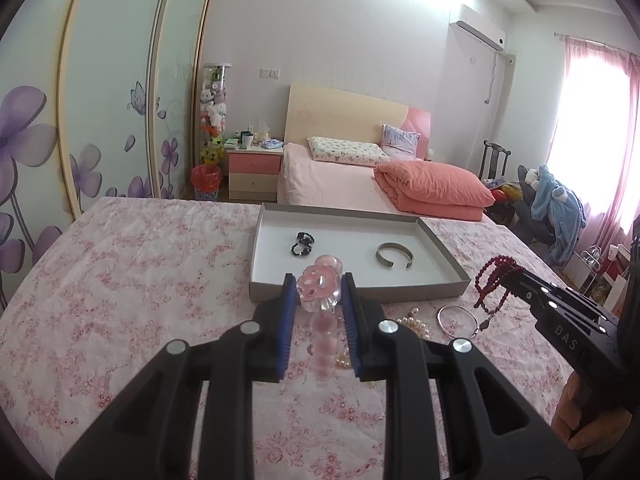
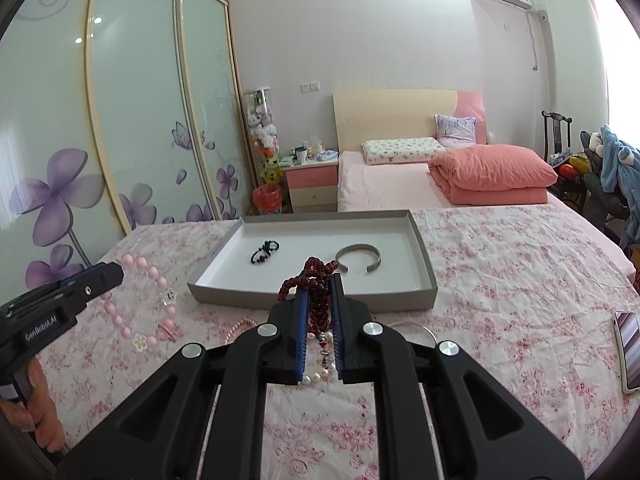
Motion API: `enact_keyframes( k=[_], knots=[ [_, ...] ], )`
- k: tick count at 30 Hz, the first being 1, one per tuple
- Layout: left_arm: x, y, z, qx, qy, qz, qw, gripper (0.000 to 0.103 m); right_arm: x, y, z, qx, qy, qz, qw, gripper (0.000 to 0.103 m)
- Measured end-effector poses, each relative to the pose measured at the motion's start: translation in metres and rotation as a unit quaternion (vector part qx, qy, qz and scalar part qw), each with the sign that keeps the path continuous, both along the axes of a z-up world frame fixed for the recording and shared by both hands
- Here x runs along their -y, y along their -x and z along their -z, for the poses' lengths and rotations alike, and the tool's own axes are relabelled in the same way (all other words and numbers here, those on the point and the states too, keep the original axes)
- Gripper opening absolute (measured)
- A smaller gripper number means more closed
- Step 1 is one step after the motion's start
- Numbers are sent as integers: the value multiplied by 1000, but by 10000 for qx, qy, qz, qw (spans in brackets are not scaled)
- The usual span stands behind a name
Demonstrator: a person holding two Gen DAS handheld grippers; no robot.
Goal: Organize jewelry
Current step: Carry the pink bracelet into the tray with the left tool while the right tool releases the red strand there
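My left gripper (image 1: 319,288) is shut on a pink bead bracelet (image 1: 322,334) with a flower charm, held above the floral tablecloth just before the grey tray (image 1: 280,290). In the right wrist view the bracelet (image 2: 136,312) hangs from that gripper (image 2: 116,270) at the left. My right gripper (image 2: 319,284) is shut on a dark red bead string (image 2: 316,304), near the tray's front wall (image 2: 312,300). The tray holds a black bead bracelet (image 1: 302,243) and a grey metal cuff (image 1: 394,255).
On the cloth before the tray lie a pearl strand (image 1: 416,322) and a thin silver bangle (image 1: 458,320). A phone (image 2: 630,350) lies at the table's right. A bed (image 1: 340,178), nightstand and wardrobe stand beyond the table.
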State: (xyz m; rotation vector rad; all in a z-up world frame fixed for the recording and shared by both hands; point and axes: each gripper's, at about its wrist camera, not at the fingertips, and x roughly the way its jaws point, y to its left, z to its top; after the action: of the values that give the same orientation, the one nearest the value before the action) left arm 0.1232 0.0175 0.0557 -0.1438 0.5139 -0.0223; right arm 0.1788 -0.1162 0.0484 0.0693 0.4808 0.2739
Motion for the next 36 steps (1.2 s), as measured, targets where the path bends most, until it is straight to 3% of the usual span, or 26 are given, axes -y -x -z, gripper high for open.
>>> enact_keyframes(
  k=[15,25,30,36],
  knots=[
    [7,-18,-5,80,-143,68,9998,23,-5,-9,-19,379,38,37,9993,12],
    [6,-69,-14,257,-319,-22,9992,23,-8,-49,-34,647,27,135,9978,12],
    [1,-109,-11,127,-232,5,9997,23,-13,-86,-26,515,31,143,9986,12],
    [-3,-162,3,-75,-216,16,9997,23,-16,-147,-1,-10,-71,137,9999,12]
  ],
)
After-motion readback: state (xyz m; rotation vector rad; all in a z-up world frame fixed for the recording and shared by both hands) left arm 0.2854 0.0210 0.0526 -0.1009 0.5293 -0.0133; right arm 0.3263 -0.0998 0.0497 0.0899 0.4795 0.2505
